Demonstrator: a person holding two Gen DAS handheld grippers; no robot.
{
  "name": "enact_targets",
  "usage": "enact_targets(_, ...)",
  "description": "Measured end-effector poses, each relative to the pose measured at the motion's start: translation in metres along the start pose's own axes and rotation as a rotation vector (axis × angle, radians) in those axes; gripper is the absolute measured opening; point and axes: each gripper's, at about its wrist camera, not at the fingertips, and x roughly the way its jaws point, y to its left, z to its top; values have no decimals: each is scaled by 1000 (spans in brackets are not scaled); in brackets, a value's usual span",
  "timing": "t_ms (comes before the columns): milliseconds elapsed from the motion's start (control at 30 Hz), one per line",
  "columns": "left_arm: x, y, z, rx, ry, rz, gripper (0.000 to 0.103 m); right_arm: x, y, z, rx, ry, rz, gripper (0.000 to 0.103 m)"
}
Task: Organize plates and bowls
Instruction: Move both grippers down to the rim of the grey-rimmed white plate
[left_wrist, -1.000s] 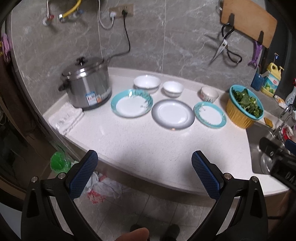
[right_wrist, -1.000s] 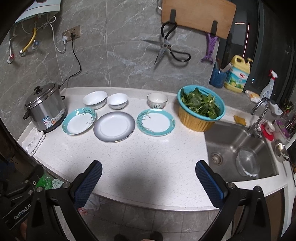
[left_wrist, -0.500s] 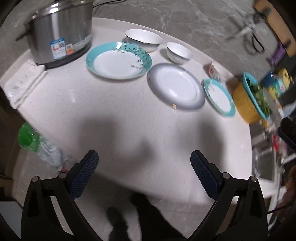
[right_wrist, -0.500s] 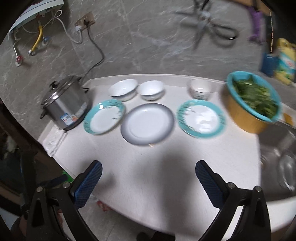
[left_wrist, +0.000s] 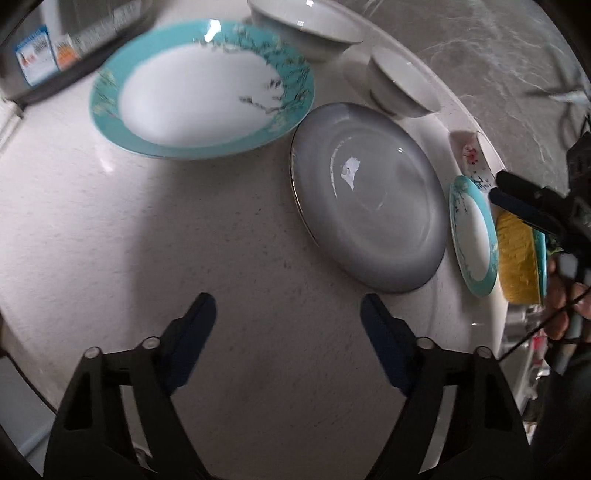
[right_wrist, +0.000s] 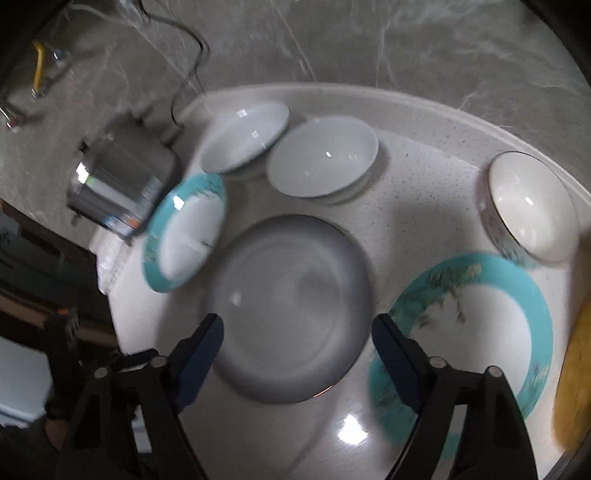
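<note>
On the white counter (left_wrist: 147, 240) lie a large teal-rimmed plate (left_wrist: 201, 88), a grey plate (left_wrist: 369, 195) and a small teal-rimmed plate (left_wrist: 474, 236). Behind them stand two white bowls (left_wrist: 306, 29) (left_wrist: 402, 85) and a small patterned bowl (left_wrist: 472, 158). My left gripper (left_wrist: 286, 310) hangs over bare counter in front of the grey plate, its jaws closing with nothing between them. My right gripper (right_wrist: 297, 328) hovers over the near part of the grey plate (right_wrist: 295, 266), jaws closing, pads clear of it. The small teal plate (right_wrist: 480, 325) lies to its right.
A steel rice cooker (right_wrist: 122, 181) stands at the left end with a folded cloth (right_wrist: 110, 254) beside it. A yellow basket (left_wrist: 517, 258) sits right of the small teal plate. The grey wall rises close behind the bowls. The counter's front edge curves near my left gripper.
Both grippers have dropped and moved forward over the counter, tilting downward, so the dishes loom much larger. Both pairs of jaws have narrowed a little. The dishes have not moved.
</note>
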Motion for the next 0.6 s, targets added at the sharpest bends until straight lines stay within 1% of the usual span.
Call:
enact_targets(67,10,2,11,-14,7,-19,77,14,-6,11,-30,33,-1,79)
enact_targets(100,14,4,17,-22,1,-14,77,20,-8,16,-36,48,8,78)
enact_targets(233,26,9,35,-29,-20,0,77,43,-22,32,-22,99,42,64)
enact_targets(267,28,10,34,-29,-21,8,77,46,-24,34,-21,106,44,62)
enact_targets(300,31,11,36,-35,-18,6,77,49,-27,36,-21,111,46,62)
enact_targets(367,34,16,38,-46,-15,-27,77,55,-32,40,-18,123,54,62)
enact_targets(467,38,14,42,-32,-26,-58,75,62,-41,43,-8,140,53,62)
enact_targets(500,39,12,44,-30,-26,-60,73,64,-44,44,-7,151,54,62)
enact_targets(600,41,10,44,-21,-23,-75,71,68,-47,43,-30,179,58,62)
